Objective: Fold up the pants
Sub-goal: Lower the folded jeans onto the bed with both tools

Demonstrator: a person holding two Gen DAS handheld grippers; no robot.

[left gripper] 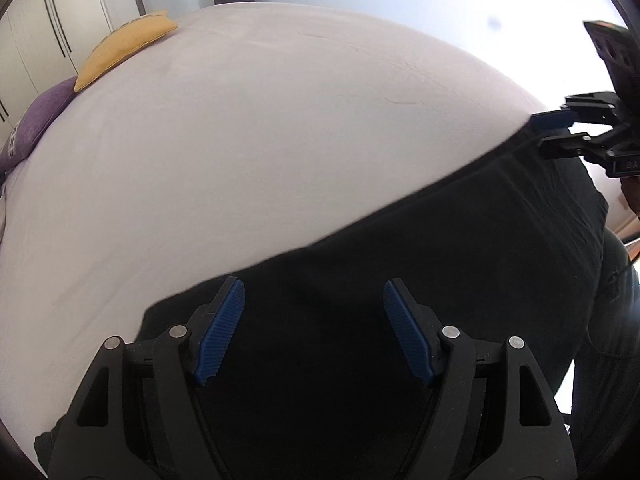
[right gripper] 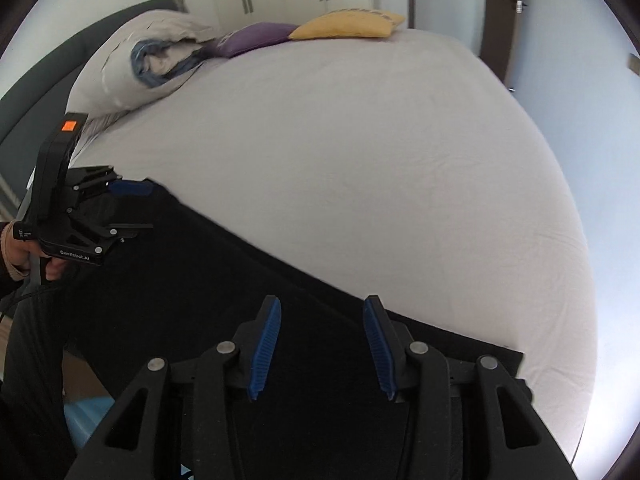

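Yellow cushion (right gripper: 348,24) beside purple cushion (right gripper: 256,38)

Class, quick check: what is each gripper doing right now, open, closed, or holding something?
Left gripper: open, poised over the black pants, gripping nothing.
Right gripper: open, also over the pants, gripping nothing.

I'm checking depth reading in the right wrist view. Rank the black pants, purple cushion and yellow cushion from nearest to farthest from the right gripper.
From the right gripper:
1. Black pants, directly under the fingers.
2. Purple cushion, far across the bed, left.
3. Yellow cushion, just beyond it, nearer the far corner.
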